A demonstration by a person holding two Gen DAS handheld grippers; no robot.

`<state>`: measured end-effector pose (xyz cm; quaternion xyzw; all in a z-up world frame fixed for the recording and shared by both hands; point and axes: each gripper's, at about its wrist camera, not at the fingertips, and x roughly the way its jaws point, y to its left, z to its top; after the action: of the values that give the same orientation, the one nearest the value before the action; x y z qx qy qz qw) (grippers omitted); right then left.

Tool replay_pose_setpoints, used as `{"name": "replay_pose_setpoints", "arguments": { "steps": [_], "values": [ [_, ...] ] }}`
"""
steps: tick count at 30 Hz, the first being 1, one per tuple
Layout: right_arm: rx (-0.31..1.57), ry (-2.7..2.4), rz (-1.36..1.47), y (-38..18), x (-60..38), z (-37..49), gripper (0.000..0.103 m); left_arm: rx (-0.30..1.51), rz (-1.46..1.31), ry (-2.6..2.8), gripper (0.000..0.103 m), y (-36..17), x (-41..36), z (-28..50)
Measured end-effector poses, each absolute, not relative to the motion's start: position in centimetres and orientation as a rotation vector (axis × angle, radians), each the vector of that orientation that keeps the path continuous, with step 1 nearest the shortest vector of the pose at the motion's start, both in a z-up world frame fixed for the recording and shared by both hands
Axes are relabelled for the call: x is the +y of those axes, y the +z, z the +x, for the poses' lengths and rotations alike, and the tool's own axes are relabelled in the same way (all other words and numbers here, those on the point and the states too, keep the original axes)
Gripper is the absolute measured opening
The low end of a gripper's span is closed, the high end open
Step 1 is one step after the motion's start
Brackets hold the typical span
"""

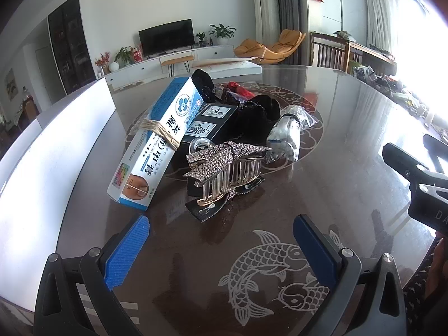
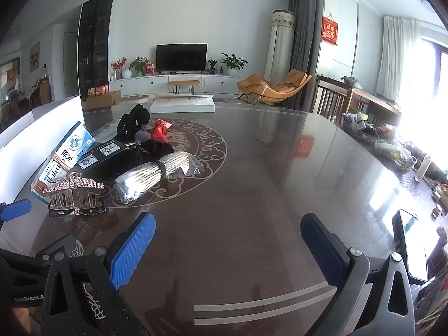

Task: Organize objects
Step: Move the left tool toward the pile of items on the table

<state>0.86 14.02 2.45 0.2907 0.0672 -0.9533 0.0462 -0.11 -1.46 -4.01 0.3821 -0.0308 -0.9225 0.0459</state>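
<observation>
A loose heap of small things waits near the left side of the dark glossy table (image 1: pixel 350 140). Nearest lies a rhinestone hair claw (image 1: pixel 224 165), resting on a black clip so its teeth stand clear of the top. Left of it a blue-and-white cream box (image 1: pixel 156 140), bound with rubber bands, leans across a black box (image 1: pixel 212 120); a silver foil packet (image 1: pixel 282 134) lies to the right, with black fabric behind. The left gripper (image 1: pixel 221 240) hovers just short of the claw, fingers spread wide and empty, probably lining up a first pick. The right gripper (image 2: pixel 228 240), equally wide and empty, hangs over bare table to the right, clear of the pile.
</observation>
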Motion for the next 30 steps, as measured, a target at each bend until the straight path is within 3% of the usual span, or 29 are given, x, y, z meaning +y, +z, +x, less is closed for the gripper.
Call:
{"name": "replay_pose_setpoints", "arguments": {
  "steps": [30],
  "values": [
    [0.226, -2.888, 0.907, 1.9, 13.5, 0.7, 0.103, -0.059, 1.223, -2.779, 0.103, -5.3, -2.3, 0.0]
  ]
}}
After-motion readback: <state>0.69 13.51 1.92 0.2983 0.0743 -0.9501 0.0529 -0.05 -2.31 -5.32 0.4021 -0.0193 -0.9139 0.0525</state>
